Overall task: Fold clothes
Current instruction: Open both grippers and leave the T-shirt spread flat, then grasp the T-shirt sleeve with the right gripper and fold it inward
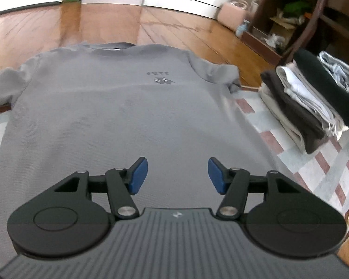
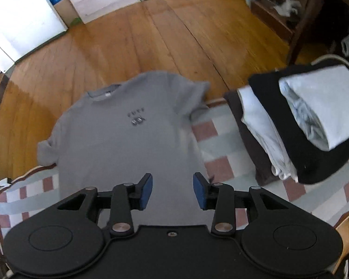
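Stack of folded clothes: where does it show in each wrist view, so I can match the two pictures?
Left wrist: the stack sits at the right edge, mid-height, right of the grey T-shirt.
Right wrist: the stack fills the right side, mid-height, seen more from above, with a pale folded piece on top.
Shared landmark: the dark print on the T-shirt's chest.

You are looking at a matt grey knit T-shirt [image 1: 118,116] lying on a checked woven mat [image 2: 221,169]; glossy wood floor [image 1: 58,28] is gleaming at twelve o'clock, soft folded cloth [image 2: 302,121] stacking at three o'clock.
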A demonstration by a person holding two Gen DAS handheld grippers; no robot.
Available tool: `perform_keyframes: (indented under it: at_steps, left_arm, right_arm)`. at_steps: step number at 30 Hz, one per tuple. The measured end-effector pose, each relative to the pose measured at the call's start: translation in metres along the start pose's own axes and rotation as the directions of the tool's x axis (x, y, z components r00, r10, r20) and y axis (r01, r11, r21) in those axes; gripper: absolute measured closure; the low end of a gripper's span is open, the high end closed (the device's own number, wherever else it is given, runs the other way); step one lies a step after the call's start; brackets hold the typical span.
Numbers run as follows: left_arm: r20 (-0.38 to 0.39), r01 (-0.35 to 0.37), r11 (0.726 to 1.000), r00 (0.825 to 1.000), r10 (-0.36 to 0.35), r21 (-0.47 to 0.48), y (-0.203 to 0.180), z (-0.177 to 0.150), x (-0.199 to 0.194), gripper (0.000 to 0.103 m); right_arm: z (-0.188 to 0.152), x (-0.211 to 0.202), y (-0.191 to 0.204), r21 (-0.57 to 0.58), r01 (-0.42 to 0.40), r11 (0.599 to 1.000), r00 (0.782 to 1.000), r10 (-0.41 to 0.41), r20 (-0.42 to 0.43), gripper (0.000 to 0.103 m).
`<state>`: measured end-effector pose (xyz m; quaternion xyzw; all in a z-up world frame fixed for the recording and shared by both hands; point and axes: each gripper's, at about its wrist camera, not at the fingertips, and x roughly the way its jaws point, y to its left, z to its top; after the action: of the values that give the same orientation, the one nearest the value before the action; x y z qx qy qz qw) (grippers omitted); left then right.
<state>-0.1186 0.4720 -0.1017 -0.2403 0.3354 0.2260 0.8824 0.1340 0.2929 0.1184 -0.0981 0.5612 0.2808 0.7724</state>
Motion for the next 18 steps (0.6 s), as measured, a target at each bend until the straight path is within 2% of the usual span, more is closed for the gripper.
perform_keyframes:
  at_steps: [2,3,4,6,7,9,11,15,16,18]
  left_arm:
    - [-0.018,-0.028,1.0,0.999,0.028,-0.004,0.005,-0.001,0.0,0.047]
    - [-0.021,-0.05,0.999,0.999,0.05,0.001,0.007,0.001,0.002,0.047]
    - [-0.026,-0.092,0.996,0.995,0.092,-0.001,0.01,0.007,0.004,0.047]
    - [-0.04,-0.158,0.987,0.987,0.157,-0.015,0.016,0.021,0.008,0.047]
    - [-0.052,-0.137,0.99,0.989,0.135,-0.042,0.019,0.031,0.005,0.047]
    - [-0.061,-0.127,0.992,0.99,0.125,-0.023,0.015,0.055,-0.005,0.045]
    - [-0.049,-0.159,0.987,0.986,0.161,0.037,0.007,0.085,-0.01,0.043]
    - [-0.047,-0.149,0.989,0.988,0.148,-0.017,0.029,0.132,0.004,0.04]
    - [-0.038,-0.15,0.988,0.988,0.149,-0.027,0.038,0.139,0.008,0.04]
    - [0.021,-0.148,0.989,0.989,0.148,-0.009,0.061,0.13,0.011,0.04]
  right_arm:
    - [0.004,-0.005,0.012,-0.029,0.005,1.0,1.0,-0.005,0.006,0.057]
    - [0.005,-0.006,0.021,-0.083,0.014,0.996,0.999,-0.011,0.033,0.054]
    - [0.007,-0.004,0.032,-0.165,0.039,0.985,0.998,-0.03,0.055,0.05]
    - [0.007,0.003,0.051,-0.327,0.106,0.939,0.993,-0.081,0.088,0.042]
    - [0.011,0.011,0.052,-0.346,0.073,0.935,0.996,-0.049,0.077,0.042]
    - [0.021,0.028,0.054,-0.376,0.003,0.927,0.999,0.017,0.051,0.041]
    - [0.044,0.063,0.044,-0.307,-0.12,0.944,0.992,0.128,0.004,0.041]
    - [0.09,0.158,0.014,-0.15,-0.282,0.948,0.959,0.281,-0.027,0.041]
    - [0.098,0.184,0.002,-0.109,-0.306,0.946,0.952,0.305,-0.026,0.041]
    - [0.105,0.232,-0.024,-0.021,-0.332,0.943,0.943,0.332,-0.009,0.042]
